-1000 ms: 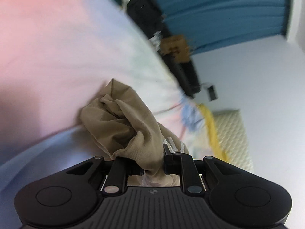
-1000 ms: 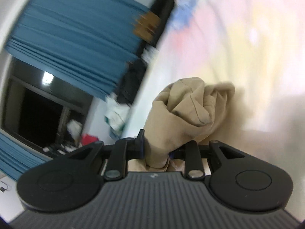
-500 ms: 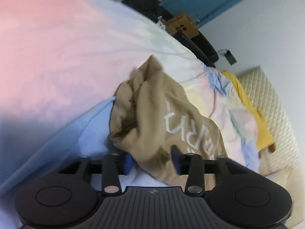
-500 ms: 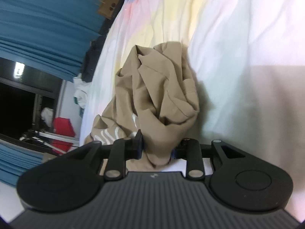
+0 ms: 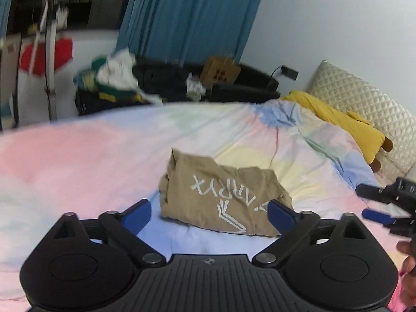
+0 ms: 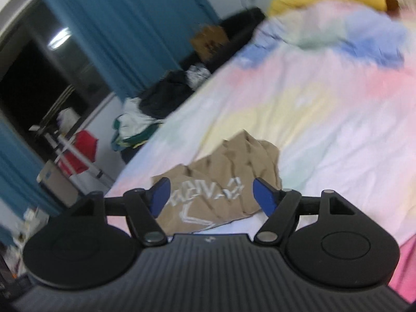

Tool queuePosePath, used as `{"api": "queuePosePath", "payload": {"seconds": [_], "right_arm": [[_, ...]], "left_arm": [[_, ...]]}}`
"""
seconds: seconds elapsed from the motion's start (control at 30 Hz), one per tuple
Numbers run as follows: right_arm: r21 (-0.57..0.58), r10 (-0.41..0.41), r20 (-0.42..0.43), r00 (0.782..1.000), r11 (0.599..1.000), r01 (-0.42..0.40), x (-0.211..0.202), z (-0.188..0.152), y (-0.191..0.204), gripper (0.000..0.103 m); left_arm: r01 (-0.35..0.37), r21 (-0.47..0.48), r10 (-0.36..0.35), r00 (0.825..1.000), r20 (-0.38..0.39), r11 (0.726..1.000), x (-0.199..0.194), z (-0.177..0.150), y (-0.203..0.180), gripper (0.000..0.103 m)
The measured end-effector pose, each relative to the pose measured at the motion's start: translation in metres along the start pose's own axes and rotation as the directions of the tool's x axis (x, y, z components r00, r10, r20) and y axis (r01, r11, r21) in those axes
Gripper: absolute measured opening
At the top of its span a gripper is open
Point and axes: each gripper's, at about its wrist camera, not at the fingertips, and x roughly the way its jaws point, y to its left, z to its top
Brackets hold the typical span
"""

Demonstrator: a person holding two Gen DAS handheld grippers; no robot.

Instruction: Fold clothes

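Shirt [image 5: 223, 197] lettering sharper leftward.

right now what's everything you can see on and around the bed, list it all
tan folded shirt with white lettering: one, tan, lying on the bed, released
pastel tie-dye bedsheet: one, pink, blue, yellow, covering the bed
yellow plush toy: one, yellow, by the headboard
cream quilted headboard: one, cream, far right
teal curtains: teal, behind the bed
heap of clothes: mixed colours, beyond the bed
brown cardboard box: one, brown, by the curtains
left gripper: open, empty, before the shirt
right gripper: open, empty
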Motion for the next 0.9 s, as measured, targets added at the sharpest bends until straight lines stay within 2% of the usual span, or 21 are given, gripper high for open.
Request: {"api": "queuePosePath", "payload": {"seconds": [0.03, 0.07, 0.2, 0.33, 0.63, 0.8, 0.9], "right_arm": [[-0.027, 0.010, 0.009, 1.000, 1.000, -0.010, -0.011, -0.001, 0.007, 0.077], [-0.053, 0.021, 0.017, 1.000, 0.998, -0.020, -0.022, -0.002, 0.014, 0.087], [-0.186, 0.057, 0.058, 0.997, 0.981, -0.045, -0.064, -0.018, 0.040, 0.086], [-0.300, 0.055, 0.102, 0.993, 0.954, -0.022, -0.091, -0.046, 0.061, 0.086], [-0.396, 0.061, 0.137, 0.989, 0.918, -0.002, -0.104, -0.106, 0.075, 0.086], [-0.489, 0.068, 0.167, 0.984, 0.872, 0.023, -0.099, -0.136, 0.086, 0.086], [-0.482, 0.062, 0.173, 0.983, 0.876, 0.029, -0.090, -0.147, 0.087, 0.086]], "left_arm": [[-0.011, 0.013, 0.010, 1.000, 0.017, 1.000, -0.015, 0.000, -0.004, 0.102], [-0.017, 0.019, 0.017, 0.999, 0.029, 1.000, -0.028, -0.002, -0.007, 0.102], [-0.031, 0.034, 0.028, 0.997, 0.070, 0.999, -0.074, -0.014, -0.014, 0.103], [-0.046, 0.049, 0.041, 0.993, 0.107, 0.998, -0.118, -0.027, -0.020, 0.103], [-0.095, 0.117, 0.079, 0.987, 0.138, 0.989, -0.151, -0.072, -0.009, 0.103], [-0.127, 0.134, 0.102, 0.978, 0.183, 0.983, -0.153, -0.086, -0.002, 0.103], [-0.127, 0.117, 0.102, 0.975, 0.196, 0.985, -0.153, -0.095, 0.005, 0.103]]}}
